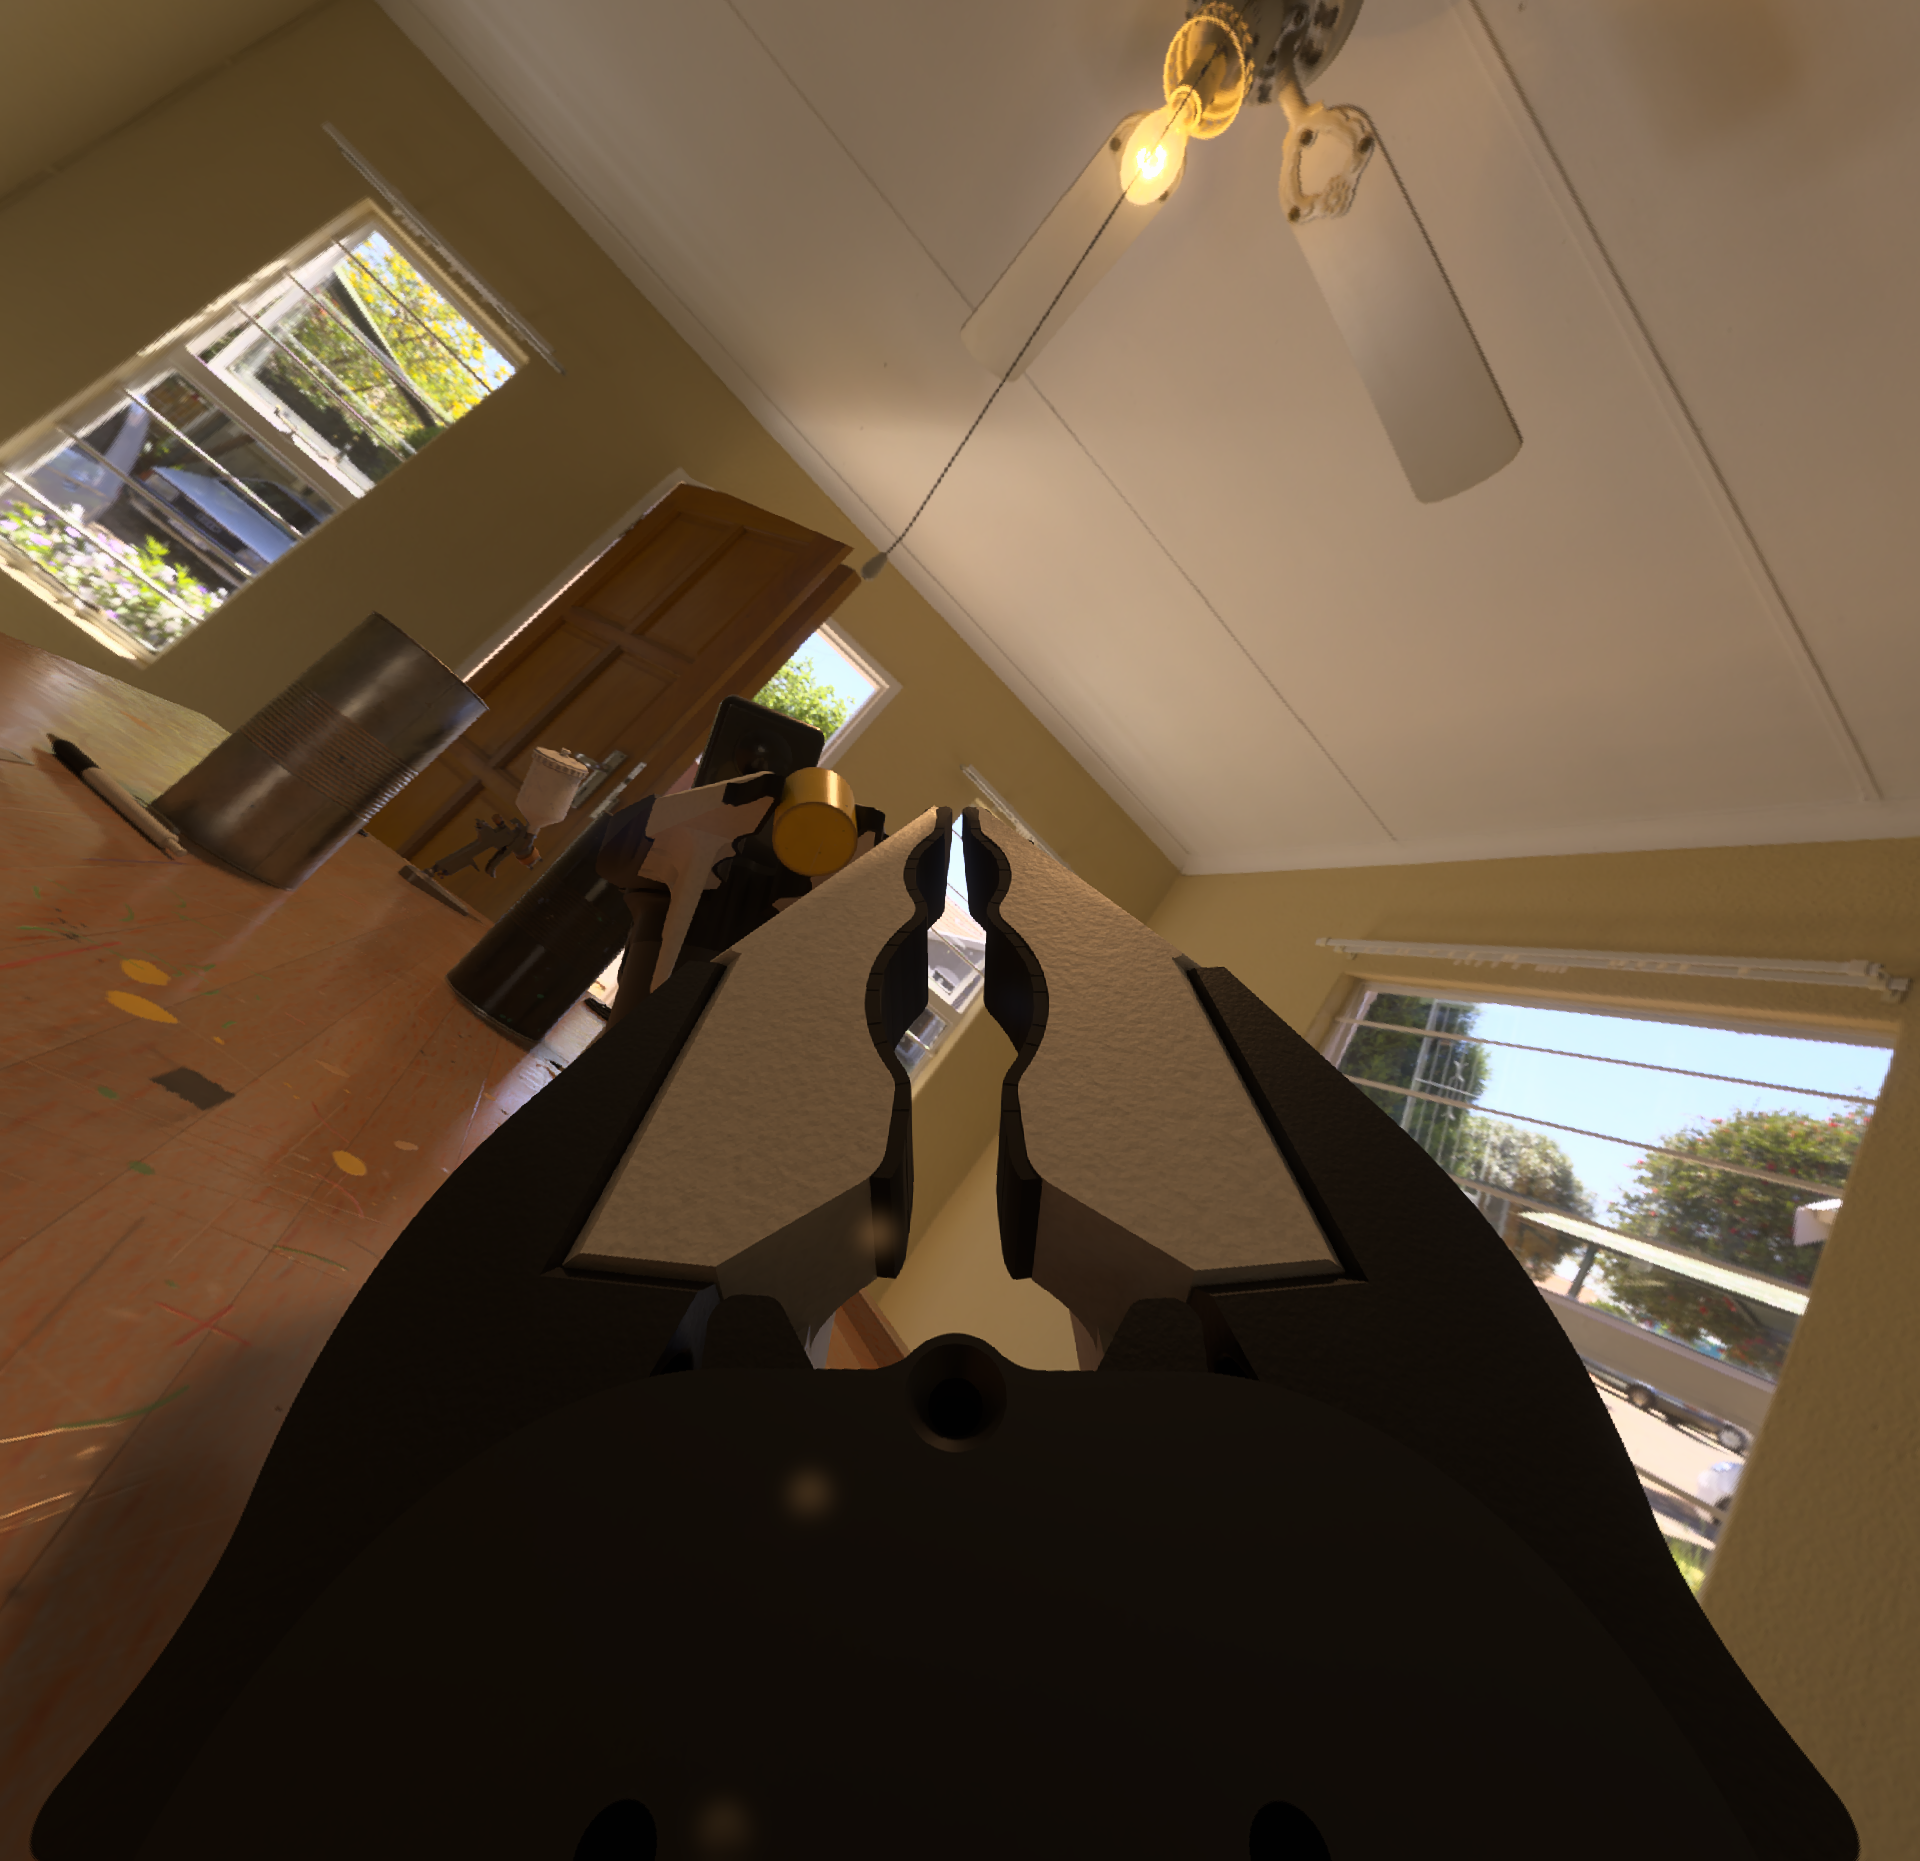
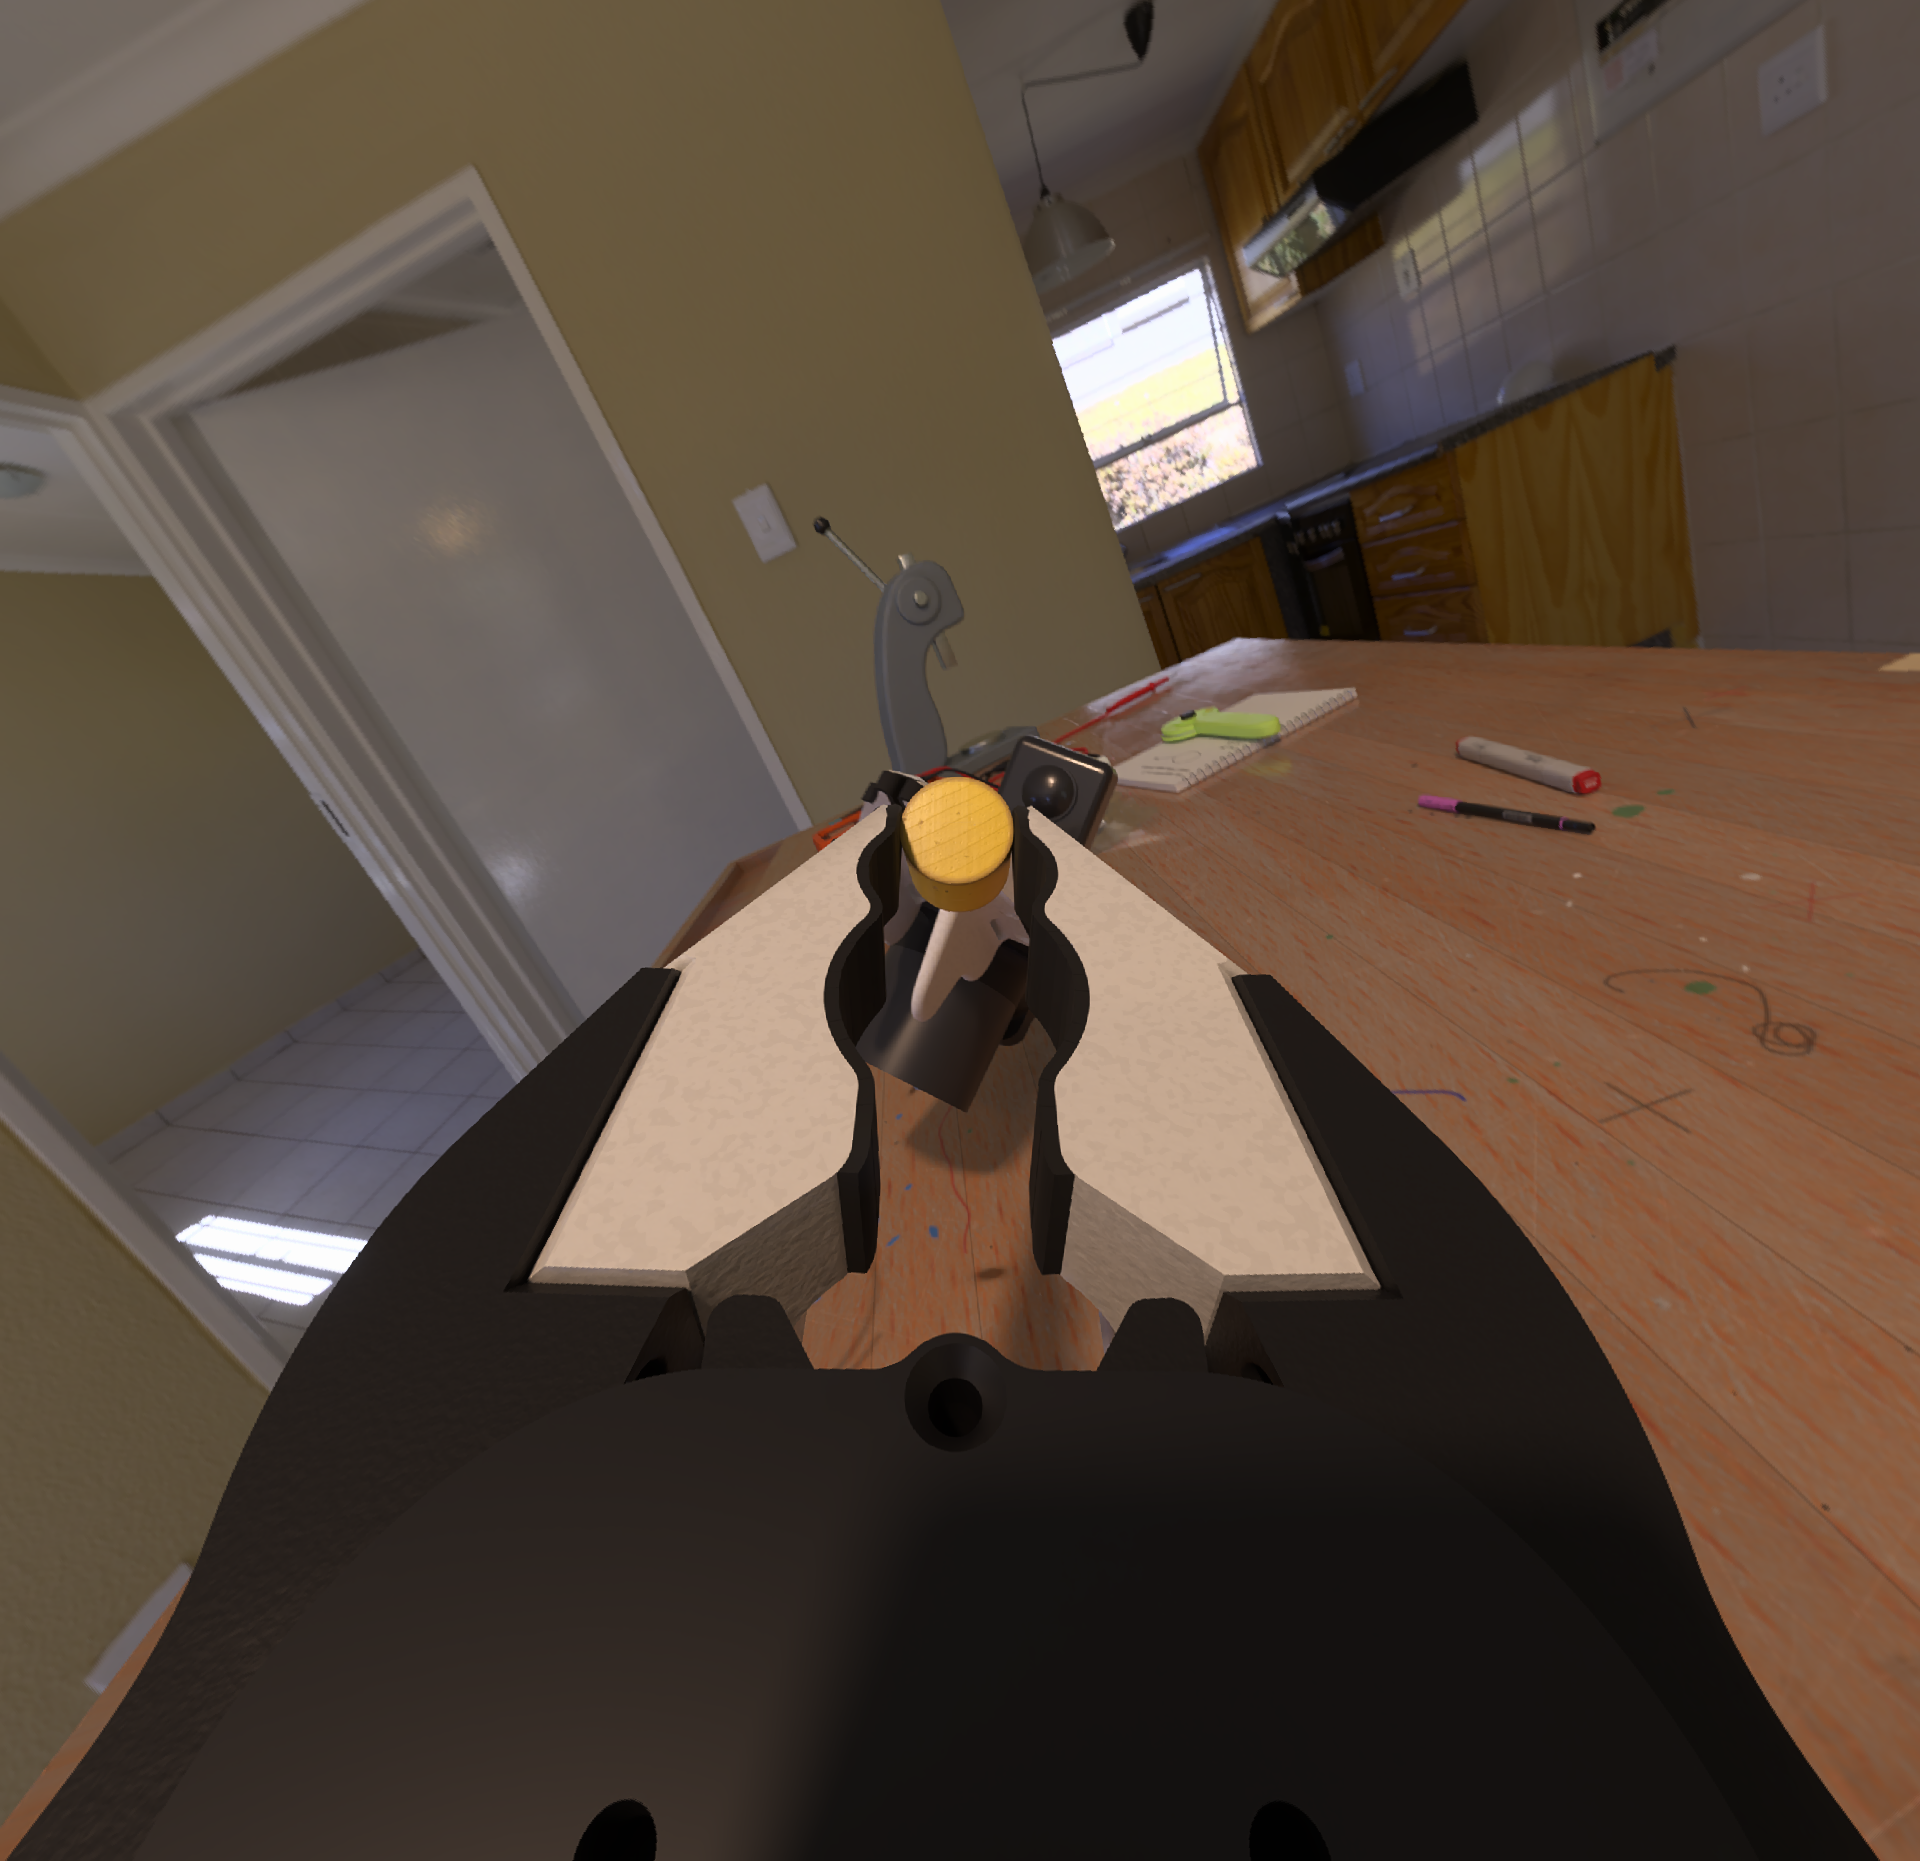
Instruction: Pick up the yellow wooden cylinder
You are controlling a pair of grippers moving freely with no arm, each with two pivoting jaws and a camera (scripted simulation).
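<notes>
Open table (image 2: 1558, 1136) on the right – only marker (image 2: 1527, 764) and pen (image 2: 1507, 816) far off. Ahead crowded: press (image 2: 914, 658), black box (image 2: 1060, 785) – close together.

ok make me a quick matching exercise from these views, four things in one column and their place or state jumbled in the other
Things:
1. yellow cylinder
2. left gripper
3. green tool
4. purple pen

Place or state:
A. lying on the spiral notepad
B. held between the right gripper fingers, off the table
C. lying on bare table near the red-capped marker
D. fingers nearly together, holding nothing

Pairs: 1-B, 2-D, 3-A, 4-C
</notes>
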